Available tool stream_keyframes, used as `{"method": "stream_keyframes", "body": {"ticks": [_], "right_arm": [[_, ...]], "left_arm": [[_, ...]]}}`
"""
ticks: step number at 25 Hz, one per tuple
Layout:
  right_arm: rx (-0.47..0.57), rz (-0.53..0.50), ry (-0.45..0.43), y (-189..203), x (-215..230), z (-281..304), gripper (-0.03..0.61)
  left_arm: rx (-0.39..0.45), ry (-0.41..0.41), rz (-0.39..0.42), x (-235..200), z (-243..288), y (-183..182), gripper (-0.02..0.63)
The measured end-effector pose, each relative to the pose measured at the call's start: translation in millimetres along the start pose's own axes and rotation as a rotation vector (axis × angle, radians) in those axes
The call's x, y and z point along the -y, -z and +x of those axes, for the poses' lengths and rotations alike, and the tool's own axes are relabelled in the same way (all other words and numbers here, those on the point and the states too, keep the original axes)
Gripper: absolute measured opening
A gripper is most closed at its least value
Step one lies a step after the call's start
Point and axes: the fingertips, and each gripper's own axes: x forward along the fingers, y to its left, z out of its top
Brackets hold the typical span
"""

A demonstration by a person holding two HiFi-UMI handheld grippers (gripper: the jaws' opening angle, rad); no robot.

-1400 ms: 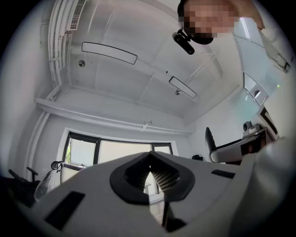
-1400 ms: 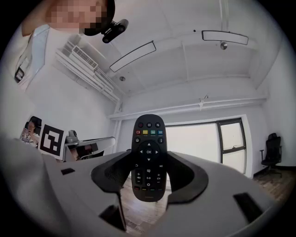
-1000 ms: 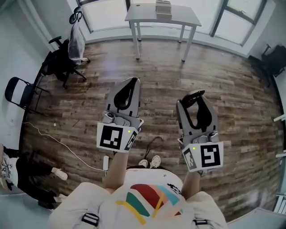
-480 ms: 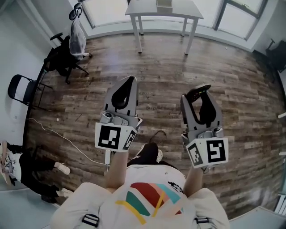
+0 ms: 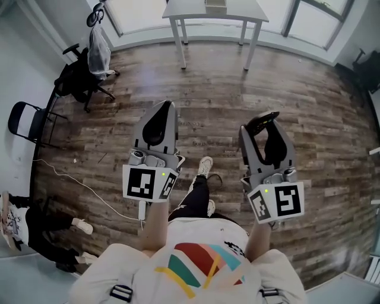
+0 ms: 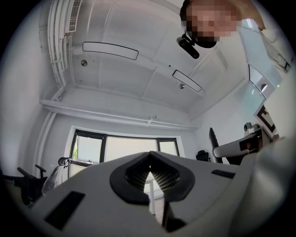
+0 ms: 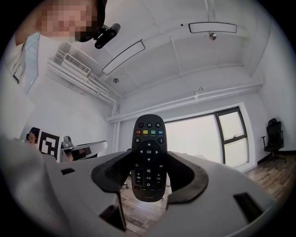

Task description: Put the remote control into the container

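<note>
A black remote control (image 7: 148,157) with coloured buttons stands upright between the jaws of my right gripper (image 7: 148,172), which is shut on its lower half. In the head view the right gripper (image 5: 265,120) is held at chest height over the wooden floor. My left gripper (image 5: 163,108) is level with it to the left. Its pads (image 6: 159,172) meet at the tip with nothing between them. Far ahead stands a white table (image 5: 240,13) with a pale boxy thing (image 5: 216,5) on top. I cannot tell whether that is the container.
A black office chair (image 5: 80,80) with a bag hung on it stands at the left wall, a folding chair (image 5: 24,122) nearer. A white cable (image 5: 89,190) trails over the floor. A person sits at bottom left (image 5: 32,228). Another dark chair (image 5: 367,62) is at the right.
The table has slid up and partly out of the head view. One of my feet has swung forward under the grippers. Both grippers keep their pose, and the remote stays gripped.
</note>
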Motion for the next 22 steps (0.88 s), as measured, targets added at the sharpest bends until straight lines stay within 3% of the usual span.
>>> {"method": "stream_keyframes", "body": {"ticks": [7,15,19,22], "right_arm": [[-0.011,-0.014,0.002,6,30,57,0.242],[-0.021,-0.034,-0.01,8,60,169,0.241],[0.01,-0.057,-0.012,24,73,183,0.241],[-0.006,-0.075,0.005,15,76,230,0.241]], "left_arm": [[0.016,-0.007,-0.017,-28,62,19,0.008],[0.035,-0.01,-0.03,-89,155,41,0.007],[0.081,-0.013,-0.021,-94,170,56,0.008],[0.083,-0.008,-0.044,-130,206,57,0.007]]}}
